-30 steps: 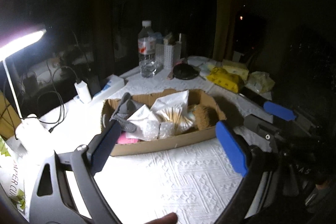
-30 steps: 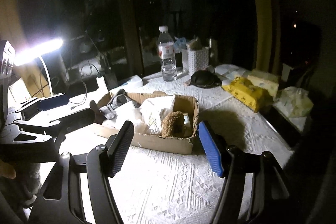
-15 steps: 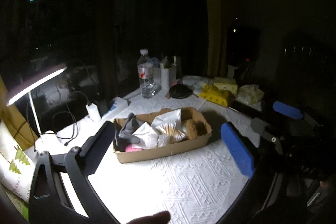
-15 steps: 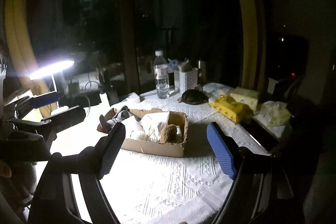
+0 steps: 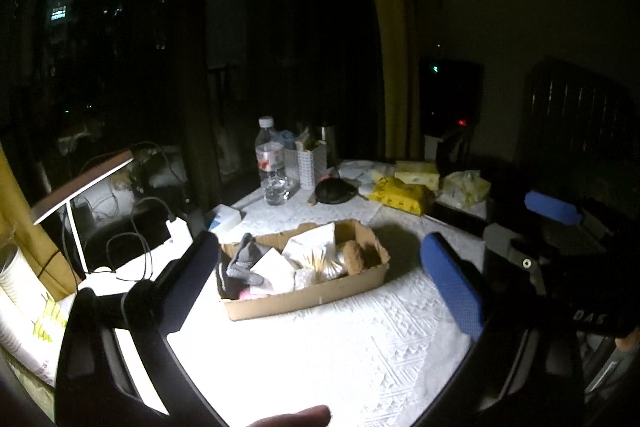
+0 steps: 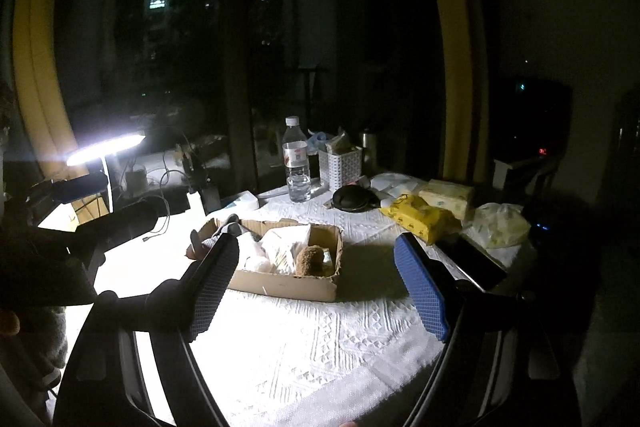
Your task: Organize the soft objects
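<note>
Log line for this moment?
left tongs: open, empty | right tongs: open, empty | cardboard box: on table, filled

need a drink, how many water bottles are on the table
1. The water bottle stands upright at the table's far side, left of the white basket, behind the cardboard box. The dark far edge could hide more.

The worktop (image 5: pixel 360 339) wears a white cloth with a raised, woven diamond pattern, matt and rough. The box (image 5: pixel 320 297) is plain brown cardboard, matt, its edges torn. Inside lie a grey knitted sock (image 5: pixel 244 261), crinkly clear plastic packets (image 5: pixel 320 263) and a fuzzy brown toy (image 6: pixel 310 259). The water bottle (image 6: pixel 297 163) is clear glossy plastic. The gripper pads (image 6: pixel 420 291) are blue, finely dimpled rubber.
</note>
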